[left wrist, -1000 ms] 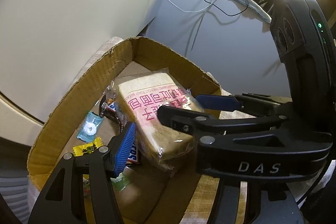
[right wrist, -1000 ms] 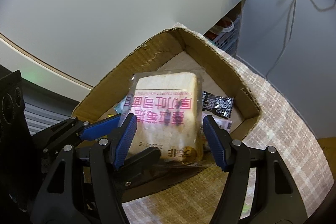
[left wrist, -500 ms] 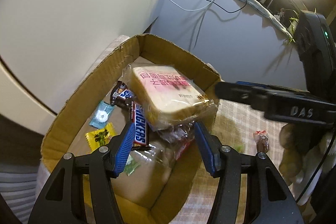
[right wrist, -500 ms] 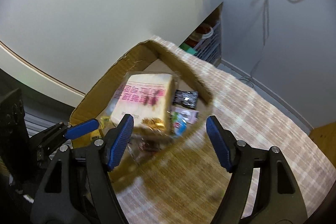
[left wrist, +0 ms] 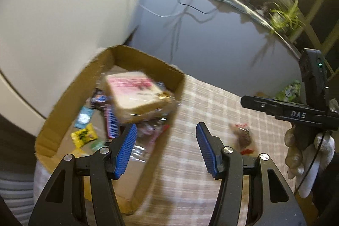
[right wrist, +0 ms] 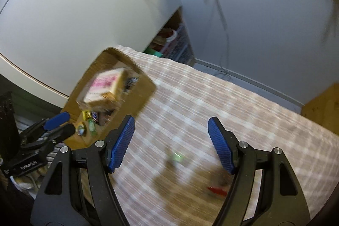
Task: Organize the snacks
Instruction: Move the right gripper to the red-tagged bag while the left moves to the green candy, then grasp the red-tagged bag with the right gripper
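Most snacks already lie in our cardboard box (left wrist: 63, 115), the bread pack (left wrist: 137, 96) on top. Both our left gripper (left wrist: 166, 149) and right gripper (right wrist: 170, 143) have fingers apart, empty. A red-wrapped sweet (left wrist: 242, 137) and a green one (right wrist: 177, 157) remain on the worktop (left wrist: 211, 103).

Both wrist views look steeply down over checked cloth (left wrist: 211, 103); share cardboard box (left wrist: 70, 99) (right wrist: 146, 96).
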`<state>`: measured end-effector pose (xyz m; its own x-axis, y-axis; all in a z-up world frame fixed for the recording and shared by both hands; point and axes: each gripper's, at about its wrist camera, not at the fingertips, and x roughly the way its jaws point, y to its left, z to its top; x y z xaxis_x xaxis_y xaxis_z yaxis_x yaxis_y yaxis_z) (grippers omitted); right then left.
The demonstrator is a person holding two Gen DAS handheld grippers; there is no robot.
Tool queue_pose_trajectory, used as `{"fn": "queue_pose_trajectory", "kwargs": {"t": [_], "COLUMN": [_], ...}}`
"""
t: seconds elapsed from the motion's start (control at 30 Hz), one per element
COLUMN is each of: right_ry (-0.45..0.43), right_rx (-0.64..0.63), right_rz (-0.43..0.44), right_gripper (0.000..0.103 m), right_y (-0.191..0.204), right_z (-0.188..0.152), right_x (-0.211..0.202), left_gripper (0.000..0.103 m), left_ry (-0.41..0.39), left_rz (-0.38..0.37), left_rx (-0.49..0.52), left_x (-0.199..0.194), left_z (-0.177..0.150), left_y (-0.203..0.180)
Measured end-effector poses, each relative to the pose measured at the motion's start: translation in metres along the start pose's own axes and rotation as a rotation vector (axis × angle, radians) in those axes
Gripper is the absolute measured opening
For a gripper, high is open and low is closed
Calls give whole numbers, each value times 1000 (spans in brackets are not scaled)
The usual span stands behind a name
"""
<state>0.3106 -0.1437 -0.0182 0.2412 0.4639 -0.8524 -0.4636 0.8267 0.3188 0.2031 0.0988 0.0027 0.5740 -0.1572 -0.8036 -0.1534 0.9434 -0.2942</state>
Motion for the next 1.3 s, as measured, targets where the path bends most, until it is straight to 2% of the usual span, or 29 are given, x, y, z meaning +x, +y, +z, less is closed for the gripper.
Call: {"fn": "queue_pose_trajectory", "kwargs": {"t": [0.13,0.23,0.5,0.63,0.73,1.0,1.3], "right_ry": [1,10,97,120,126,154,189], "right_rx": [19,16,10,32,42,53,40], "right_rz": [-51,-85,-169,-173,-182,-199,-225], "right_gripper": [74,74,74,65,64,55,53], "right_y": [-22,-31,-51,-60,-65,-70,-67], "right_z": [-19,-32,-63,-71,-75,-75,-71], "right_x": [-7,-7,12,20,25,31,43], "left_gripper": [55,49,40,40,39,33,27], "left_ry": [28,62,160,194,221,274,293], "left_rz": [-33,-52,-98,-113,-117,-81,-34], "left_rx": [47,83,130,163,181,218,229], "left_x": [10,20,53,68,81,111,131], "left_z": [-5,-11,-24,-27,-30,-33,-34], "left_y": [-21,-37,-68,-84,-92,-105,-108]}}
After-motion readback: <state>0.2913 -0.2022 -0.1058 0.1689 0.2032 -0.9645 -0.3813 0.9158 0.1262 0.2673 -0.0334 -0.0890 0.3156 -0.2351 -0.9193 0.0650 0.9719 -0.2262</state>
